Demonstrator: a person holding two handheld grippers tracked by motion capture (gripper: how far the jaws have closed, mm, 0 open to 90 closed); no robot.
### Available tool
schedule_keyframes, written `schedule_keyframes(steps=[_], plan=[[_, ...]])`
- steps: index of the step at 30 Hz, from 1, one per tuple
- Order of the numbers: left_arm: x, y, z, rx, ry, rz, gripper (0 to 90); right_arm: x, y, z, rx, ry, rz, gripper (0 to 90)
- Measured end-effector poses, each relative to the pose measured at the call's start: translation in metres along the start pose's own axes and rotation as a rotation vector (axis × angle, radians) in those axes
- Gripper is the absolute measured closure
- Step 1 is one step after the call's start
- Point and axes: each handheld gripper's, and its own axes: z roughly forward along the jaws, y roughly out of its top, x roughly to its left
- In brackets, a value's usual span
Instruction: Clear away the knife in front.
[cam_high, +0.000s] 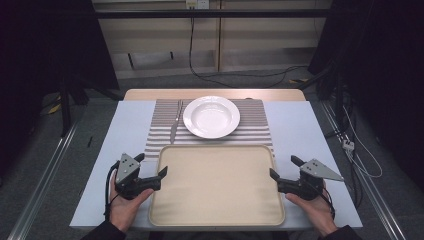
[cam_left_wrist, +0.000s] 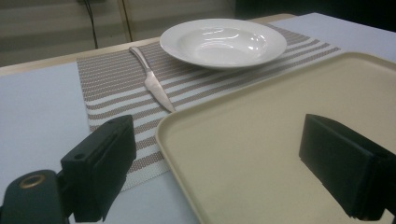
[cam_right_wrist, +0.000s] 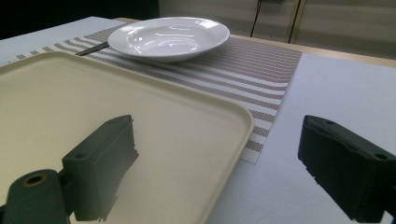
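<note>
An empty cream tray (cam_high: 216, 184) lies at the table's near edge, partly over a striped placemat (cam_high: 255, 122). My left gripper (cam_high: 150, 168) is open, its jaws straddling the tray's left rim (cam_left_wrist: 161, 135) with nothing gripped. Open too, my right gripper (cam_high: 284, 168) straddles the tray's right rim (cam_right_wrist: 245, 126). A white deep plate (cam_high: 211, 116) rests on the placemat behind the tray. Left of the plate lies a metal knife (cam_high: 175, 125), seen in the left gripper view as a knife (cam_left_wrist: 154, 84) pointing toward the tray.
The pale blue table top (cam_high: 300, 130) has bare strips to the left and right of the tray. Its wooden far edge (cam_high: 215, 93) runs behind the placemat. Cables (cam_high: 360, 150) trail on the floor to the right.
</note>
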Motion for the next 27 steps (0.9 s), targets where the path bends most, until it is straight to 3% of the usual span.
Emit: schedule_keyframes(steps=[1,8,12,15,20,27], plan=[[-0.001,0.001,0.003,0.005,0.012,0.001,12.5,0.000,0.000,0.000,0.002,0.001,0.001,10.8],[-0.003,0.008,0.010,0.017,-0.010,-0.003,11.4,-0.002,0.000,0.000,0.010,0.002,0.010,10.7],[0.000,0.013,0.013,0.054,-0.009,-0.014,10.9,-0.002,-0.001,0.001,0.013,0.004,0.011,10.6],[0.002,0.015,0.016,0.072,-0.002,0.000,11.1,-0.002,0.000,0.001,0.014,0.006,0.006,10.5],[0.009,0.021,0.023,0.087,-0.027,-0.042,10.4,-0.001,0.000,0.002,0.021,0.010,0.003,10.2],[0.017,0.031,0.035,0.100,-0.020,-0.066,10.0,-0.001,0.000,0.005,0.029,0.014,0.010,9.6]])
